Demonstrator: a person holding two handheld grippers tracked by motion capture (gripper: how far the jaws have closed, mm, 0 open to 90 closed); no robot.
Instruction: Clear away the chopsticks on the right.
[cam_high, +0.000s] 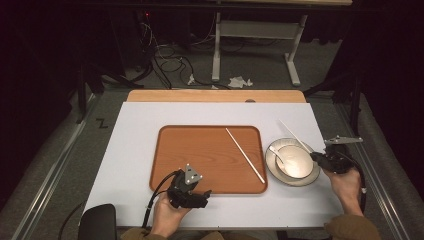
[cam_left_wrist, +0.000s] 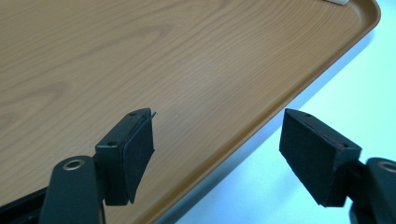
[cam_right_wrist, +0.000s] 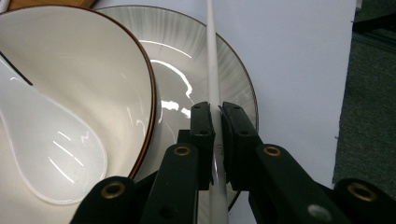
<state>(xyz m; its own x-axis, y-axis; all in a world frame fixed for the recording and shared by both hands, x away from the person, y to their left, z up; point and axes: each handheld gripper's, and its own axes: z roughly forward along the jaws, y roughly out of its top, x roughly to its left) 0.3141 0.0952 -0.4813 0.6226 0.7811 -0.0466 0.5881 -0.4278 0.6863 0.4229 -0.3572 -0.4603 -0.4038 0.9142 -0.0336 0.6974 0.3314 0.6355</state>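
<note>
While left tool (cam_left_wrist: 217, 154) gapes over woodgrain tray (cam_left_wrist: 187, 70), right tool (cam_right_wrist: 217, 116) clamps slim white chopstick (cam_right_wrist: 212, 70).

Dark room, grey carpet floor (cam_high: 60, 150)

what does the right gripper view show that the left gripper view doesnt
Right gripper view: the right gripper shut on a thin white chopstick, which runs over a round grey ribbed plate. On the plate sits a cream bowl with a brown rim holding a white ceramic spoon.

Left gripper view: the left gripper, its jaws standing wide apart with nothing between them, over the near edge of a brown wooden tray.

Both: a pair of black jaws and the white table surface.
</note>
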